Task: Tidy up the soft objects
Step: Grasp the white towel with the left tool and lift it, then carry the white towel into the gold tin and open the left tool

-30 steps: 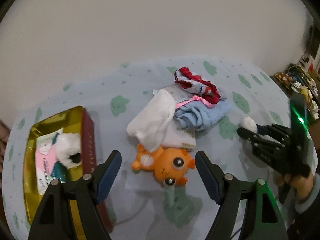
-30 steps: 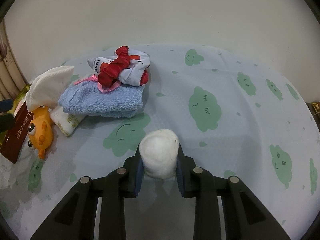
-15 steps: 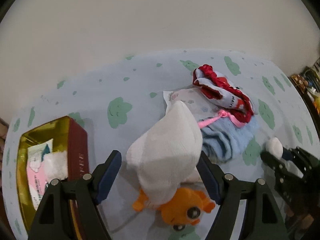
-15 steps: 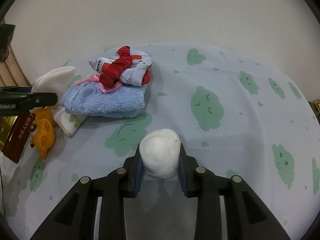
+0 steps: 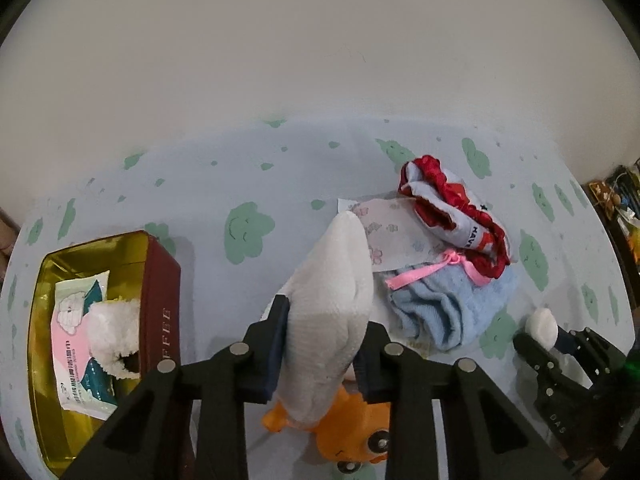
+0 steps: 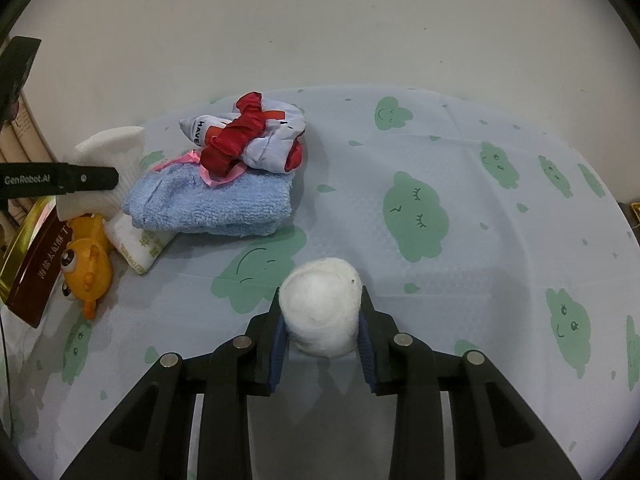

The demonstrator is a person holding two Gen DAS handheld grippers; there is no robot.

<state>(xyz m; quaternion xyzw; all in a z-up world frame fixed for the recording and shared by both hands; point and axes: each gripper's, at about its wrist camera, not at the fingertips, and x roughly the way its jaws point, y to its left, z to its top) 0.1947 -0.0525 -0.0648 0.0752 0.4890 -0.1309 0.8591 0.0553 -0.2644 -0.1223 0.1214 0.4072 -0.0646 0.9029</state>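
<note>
The left gripper [image 5: 320, 354] has just been closing and its blue pads now pinch a soft, folded white cloth [image 5: 336, 304] that rises to a rounded tip above the smooth orange plastic toy [image 5: 352, 436]. The right gripper [image 6: 320, 338] is clamped on a fluffy white cotton ball [image 6: 320, 312], low over the cloud-printed sheet [image 6: 480, 208]. A nubby blue towel [image 6: 216, 204] sits under a crumpled red-and-white fabric bundle [image 6: 248, 136], beside the glossy gold-lined tin [image 5: 92, 256].

Black claws [image 5: 320, 354]; blue pads [image 6: 277, 354].
</note>
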